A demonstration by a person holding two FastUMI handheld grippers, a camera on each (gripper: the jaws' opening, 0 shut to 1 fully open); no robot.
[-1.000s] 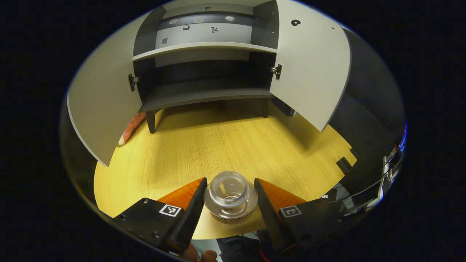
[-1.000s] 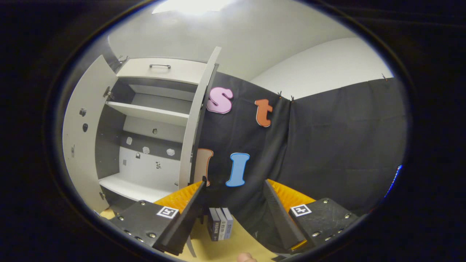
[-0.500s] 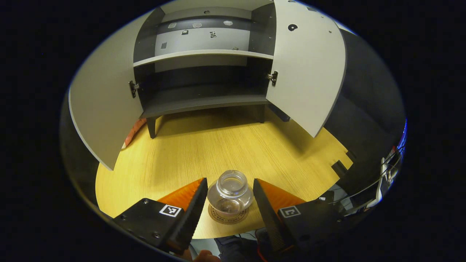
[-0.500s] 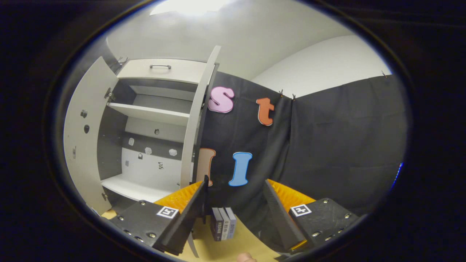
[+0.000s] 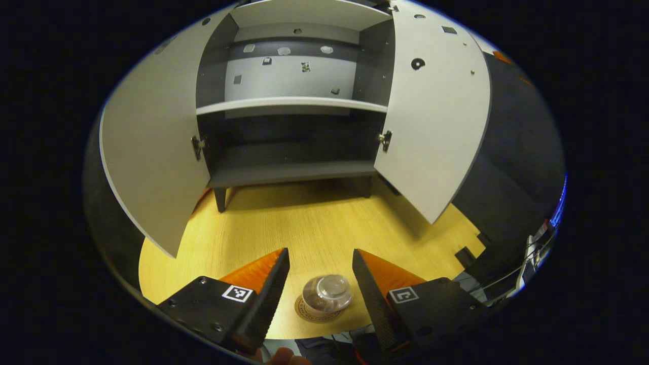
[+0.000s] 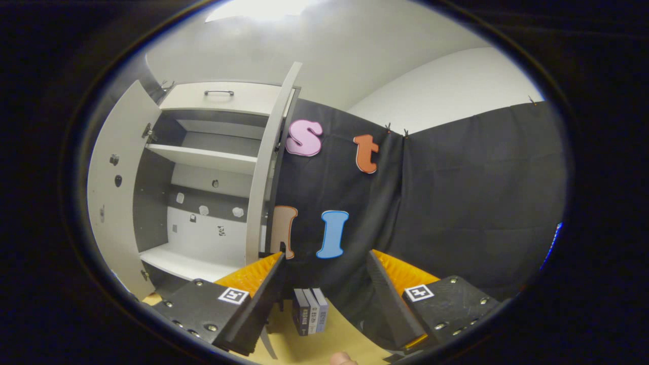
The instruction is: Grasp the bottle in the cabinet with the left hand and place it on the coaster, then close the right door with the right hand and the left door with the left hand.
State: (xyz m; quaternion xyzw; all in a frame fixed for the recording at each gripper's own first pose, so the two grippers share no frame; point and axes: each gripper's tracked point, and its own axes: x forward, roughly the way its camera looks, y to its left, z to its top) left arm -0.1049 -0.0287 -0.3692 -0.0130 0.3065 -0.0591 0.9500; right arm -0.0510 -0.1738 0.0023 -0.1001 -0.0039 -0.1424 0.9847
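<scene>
In the left gripper view a clear glass bottle (image 5: 327, 295) stands on a round brown coaster (image 5: 305, 313) near the table's front edge. My left gripper (image 5: 319, 276) hangs open above it, its fingers apart from the glass. Beyond stands the cabinet (image 5: 291, 104) with its left door (image 5: 152, 147) and right door (image 5: 436, 121) both swung wide open. In the right gripper view my right gripper (image 6: 327, 284) is open with nothing between its fingers, held beside the right door (image 6: 263, 172), which I see edge-on.
The yellow wooden table (image 5: 314, 223) stretches from the bottle to the cabinet's legs. A few small boxes (image 6: 310, 318) stand upright on the table by the black cloth wall (image 6: 456, 203). The cabinet shelves (image 5: 289, 104) hold nothing large.
My left gripper has let go of the bottle and risen up and back from it; the bottle now stands on the coaster. The right gripper has barely shifted.
</scene>
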